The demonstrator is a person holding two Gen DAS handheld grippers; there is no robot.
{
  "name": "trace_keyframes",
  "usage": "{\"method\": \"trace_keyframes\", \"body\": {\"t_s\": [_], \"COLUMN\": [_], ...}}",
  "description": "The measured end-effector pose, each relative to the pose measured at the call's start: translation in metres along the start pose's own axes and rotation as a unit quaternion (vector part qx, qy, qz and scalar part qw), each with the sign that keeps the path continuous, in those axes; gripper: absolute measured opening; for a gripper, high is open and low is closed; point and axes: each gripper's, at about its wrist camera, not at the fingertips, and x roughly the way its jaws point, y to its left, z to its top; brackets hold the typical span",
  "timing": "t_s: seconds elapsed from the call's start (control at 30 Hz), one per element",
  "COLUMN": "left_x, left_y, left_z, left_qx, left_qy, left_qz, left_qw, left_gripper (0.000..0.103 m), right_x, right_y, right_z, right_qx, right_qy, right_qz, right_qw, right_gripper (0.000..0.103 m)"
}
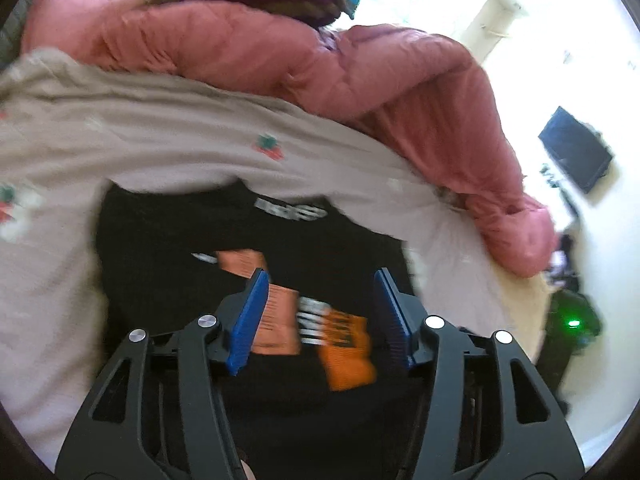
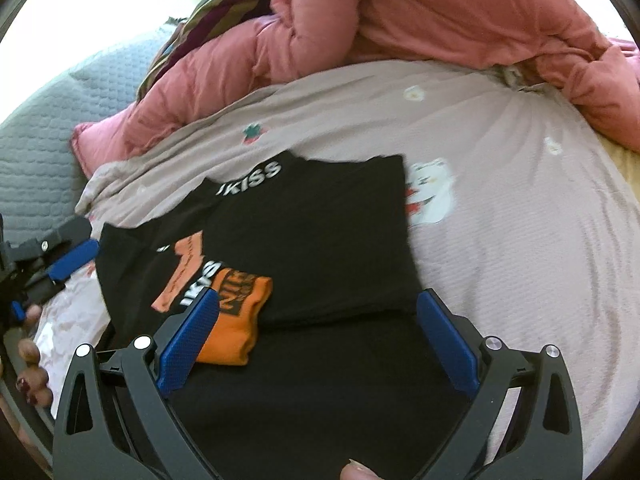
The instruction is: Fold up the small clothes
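Black cotton T-shirt [image 1: 168,240] lies on bed sheet [image 1: 120,140], directly ahead of and beneath left tool [image 1: 320,284], which is spread wide, gripping nothing. Judged light, limp, non-slip; pinch hem or folded edge. Pink duvet [image 1: 320,64] crowds far side.

Right wrist view: right tool [image 2: 316,308] released, hovering over shirt's near part. Folded flap edge just ahead is good pinch spot. Open sheet to tool's right; left tool [image 2: 72,264] off shirt's left edge.

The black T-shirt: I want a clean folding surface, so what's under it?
The black T-shirt lies on a pale pink bedsheet printed with small flowers and a white cat. Whatever sits directly beneath the shirt is covered.
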Motion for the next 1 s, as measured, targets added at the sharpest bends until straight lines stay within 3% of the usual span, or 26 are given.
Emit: {"method": "trace_keyframes", "body": {"t_s": [0.13, 0.23, 0.3, 0.53, 0.63, 0.7, 0.77, 0.87, 1.0], "left_x": [-0.016, -0.026, -0.030, -0.038, -0.042, -0.043, -0.043, -0.042, -0.044], "left_y": [0.030, 0.056, 0.072, 0.113, 0.119, 0.122, 0.125, 0.127, 0.131], "left_z": [0.002, 0.002, 0.002, 0.002, 0.001, 0.001, 0.000, -0.001, -0.001], "left_qx": [0.008, -0.011, -0.031, -0.098, -0.114, -0.124, -0.131, -0.140, -0.147], "left_qy": [-0.022, -0.028, -0.028, -0.031, -0.035, -0.037, -0.036, -0.034, -0.037], "left_qz": [0.117, 0.156, 0.158, 0.156, 0.150, 0.145, 0.140, 0.133, 0.135], "left_qw": [0.9929, 0.9873, 0.9865, 0.9825, 0.9816, 0.9810, 0.9808, 0.9807, 0.9792], "left_gripper": [0.051, 0.053, 0.058, 0.059, 0.060, 0.060, 0.060, 0.060, 0.060], "right_x": [0.013, 0.026, 0.034, 0.066, 0.078, 0.080, 0.079, 0.074, 0.058], "right_y": [0.021, 0.039, 0.046, 0.052, 0.051, 0.054, 0.060, 0.069, 0.070], "right_z": [-0.005, -0.006, -0.004, -0.001, -0.003, -0.002, -0.002, -0.001, 0.011], "right_qx": [-0.018, -0.036, -0.042, -0.043, -0.035, -0.038, -0.049, -0.065, -0.069], "right_qy": [0.024, 0.037, 0.045, 0.072, 0.084, 0.082, 0.080, 0.072, 0.048], "right_qz": [0.020, 0.029, 0.026, 0.003, 0.008, 0.014, 0.019, 0.030, 0.046], "right_qw": [0.999, 0.998, 0.998, 0.996, 0.996, 0.996, 0.995, 0.995, 0.995], "right_gripper": [0.099, 0.097, 0.092, 0.080, 0.069, 0.052, 0.041, 0.010, 0.008]}}
